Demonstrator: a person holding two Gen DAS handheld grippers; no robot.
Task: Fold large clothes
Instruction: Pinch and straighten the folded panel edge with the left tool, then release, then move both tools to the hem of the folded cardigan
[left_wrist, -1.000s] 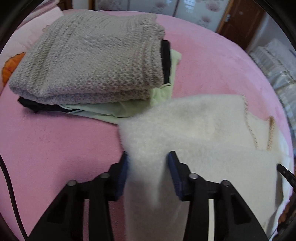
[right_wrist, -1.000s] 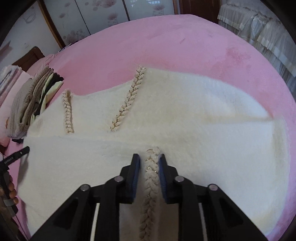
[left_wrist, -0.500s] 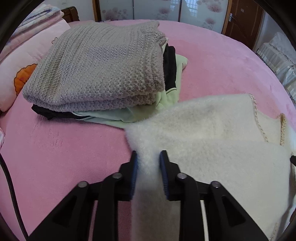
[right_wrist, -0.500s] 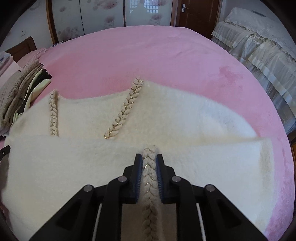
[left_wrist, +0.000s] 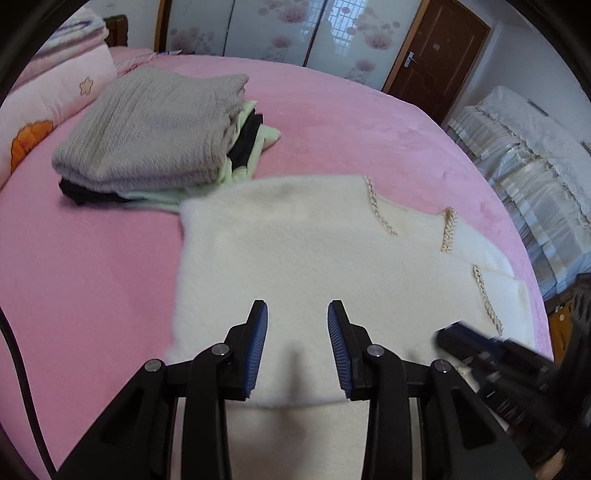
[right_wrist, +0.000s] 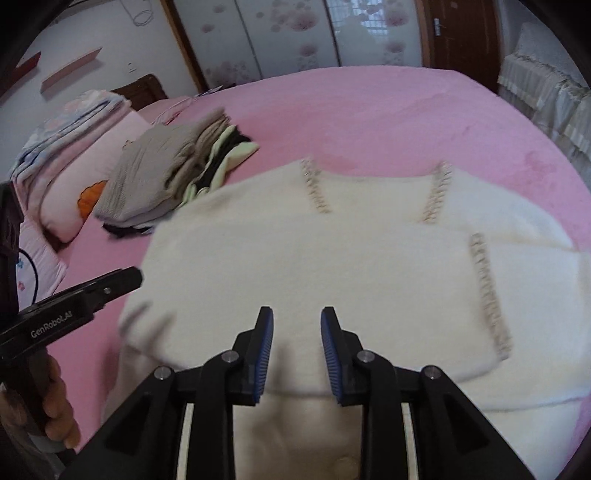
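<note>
left gripper (left_wrist: 297, 314) jaws just opened, parted, nothing between | right gripper (right_wrist: 297, 319) jaws just opened, parted, empty | cream sweater (right_wrist: 332, 266) folded flat on pink bed (right_wrist: 369, 118), beside stack of folded clothes (left_wrist: 155, 133)

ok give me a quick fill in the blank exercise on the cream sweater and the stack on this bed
1. The cream sweater lies on a ____ bedspread.
2. The top garment of the folded stack is ____ knit.
3. The jaws of the left gripper and the right gripper are ____, with nothing pinched.
4. The sweater's braided trim is nearer the ____ gripper.

Missing words: pink; grey; open; right
</note>
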